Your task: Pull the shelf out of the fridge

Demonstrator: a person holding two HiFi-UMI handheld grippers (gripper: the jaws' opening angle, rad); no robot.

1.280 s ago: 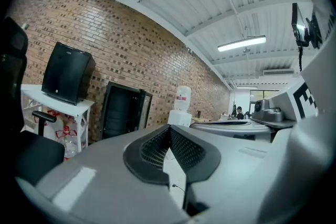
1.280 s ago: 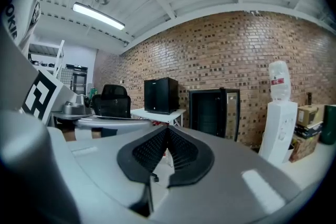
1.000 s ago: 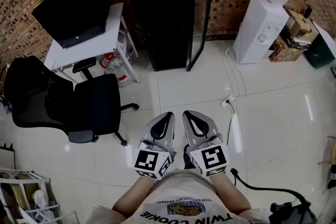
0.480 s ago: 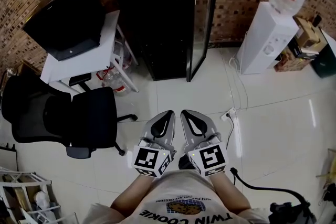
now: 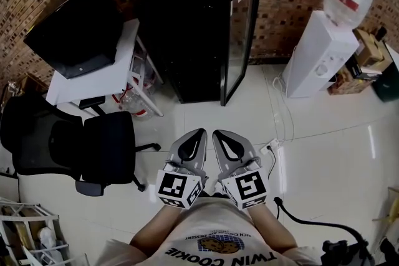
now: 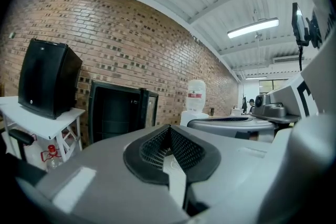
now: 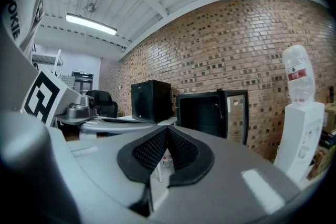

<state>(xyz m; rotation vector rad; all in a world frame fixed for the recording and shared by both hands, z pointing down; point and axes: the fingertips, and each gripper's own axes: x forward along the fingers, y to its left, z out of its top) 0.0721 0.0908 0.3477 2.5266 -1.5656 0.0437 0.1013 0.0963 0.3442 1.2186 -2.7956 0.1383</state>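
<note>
The fridge (image 5: 187, 34) stands against the brick wall with its door (image 5: 240, 34) swung open. Its shelf cannot be made out in the dark interior. Well apart from it, over the tiled floor (image 5: 206, 112), the left claw (image 5: 201, 133) and right claw (image 5: 216, 133) are side by side, pointing toward the fridge, both closed on nothing.
</note>
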